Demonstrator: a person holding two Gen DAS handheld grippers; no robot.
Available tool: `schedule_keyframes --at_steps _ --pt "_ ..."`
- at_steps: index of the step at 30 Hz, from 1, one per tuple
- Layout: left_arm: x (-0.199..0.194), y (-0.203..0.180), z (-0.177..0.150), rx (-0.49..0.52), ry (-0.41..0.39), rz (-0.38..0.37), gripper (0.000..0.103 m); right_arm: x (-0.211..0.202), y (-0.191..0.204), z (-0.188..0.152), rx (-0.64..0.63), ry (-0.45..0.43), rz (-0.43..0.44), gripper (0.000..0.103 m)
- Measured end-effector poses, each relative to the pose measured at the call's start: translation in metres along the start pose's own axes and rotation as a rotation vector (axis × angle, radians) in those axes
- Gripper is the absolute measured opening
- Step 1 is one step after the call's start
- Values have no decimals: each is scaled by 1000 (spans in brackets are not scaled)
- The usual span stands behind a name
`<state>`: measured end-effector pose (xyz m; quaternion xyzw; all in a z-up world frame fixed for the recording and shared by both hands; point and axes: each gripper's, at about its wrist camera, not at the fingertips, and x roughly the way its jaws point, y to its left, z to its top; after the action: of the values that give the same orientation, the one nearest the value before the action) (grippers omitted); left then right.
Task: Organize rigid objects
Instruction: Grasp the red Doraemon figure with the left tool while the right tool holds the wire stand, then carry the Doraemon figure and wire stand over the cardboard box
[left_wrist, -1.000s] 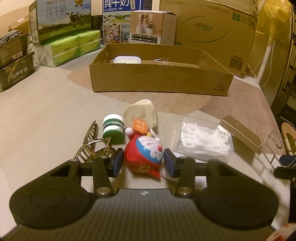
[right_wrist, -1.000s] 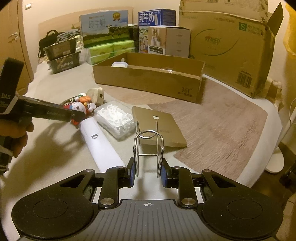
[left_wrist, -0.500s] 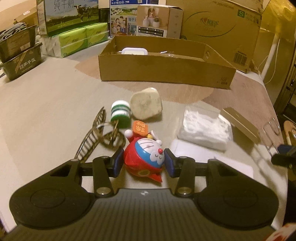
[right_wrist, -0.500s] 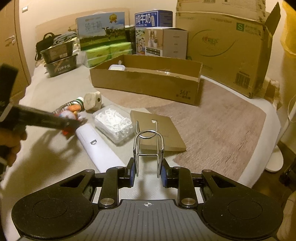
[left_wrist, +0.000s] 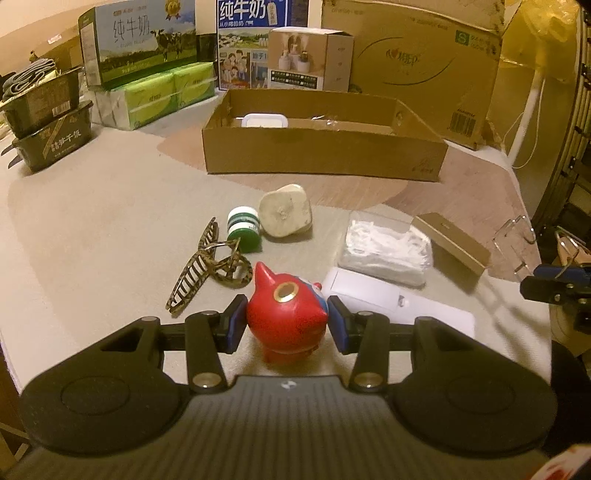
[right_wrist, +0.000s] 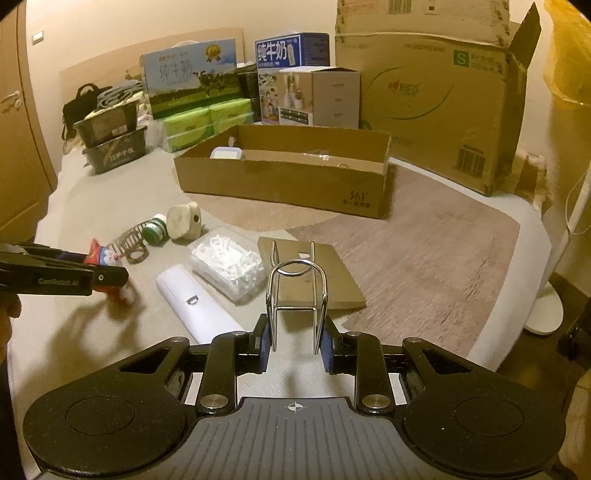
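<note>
My left gripper (left_wrist: 287, 323) is shut on a red and blue cartoon toy figure (left_wrist: 286, 320) and holds it above the surface; the figure also shows in the right wrist view (right_wrist: 105, 254). My right gripper (right_wrist: 294, 345) is shut on a chrome wire rack (right_wrist: 297, 295), held upright. A low open cardboard box (left_wrist: 325, 157) stands at the back with a white lidded container (left_wrist: 264, 120) inside. A green-capped jar (left_wrist: 242, 229), a cream plug (left_wrist: 285, 215), a hair claw clip (left_wrist: 207, 271), a clear box of floss picks (left_wrist: 384, 249), a tan flat box (left_wrist: 450, 243) and a white flat case (left_wrist: 391, 302) lie on the surface.
Milk cartons (left_wrist: 142, 44), green tissue packs (left_wrist: 162, 92), dark trays (left_wrist: 48, 125) and a big cardboard box (left_wrist: 417, 62) line the back. A fan stand (right_wrist: 546, 306) is beyond the right edge.
My left gripper has lifted the toy figure off the surface and tilted it, so its back and base now face the camera. The right gripper still holds the wire rack and has risen a little.
</note>
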<state>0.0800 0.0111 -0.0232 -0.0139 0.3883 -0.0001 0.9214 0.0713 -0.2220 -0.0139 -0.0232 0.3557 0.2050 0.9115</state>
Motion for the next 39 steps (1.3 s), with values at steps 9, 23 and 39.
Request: schedule_keyframes --at_steps 9,23,39 --pt "-14 -2 11 10 -36 -8 42 -3 0 4 12 -9 0 27" --pt "-13 2 55 34 -81 -33 42 10 -2 37 17 -33 16 27" --pt "57 -5 170 101 -142 -82 42 85 -36 150 84 -93 30 27"
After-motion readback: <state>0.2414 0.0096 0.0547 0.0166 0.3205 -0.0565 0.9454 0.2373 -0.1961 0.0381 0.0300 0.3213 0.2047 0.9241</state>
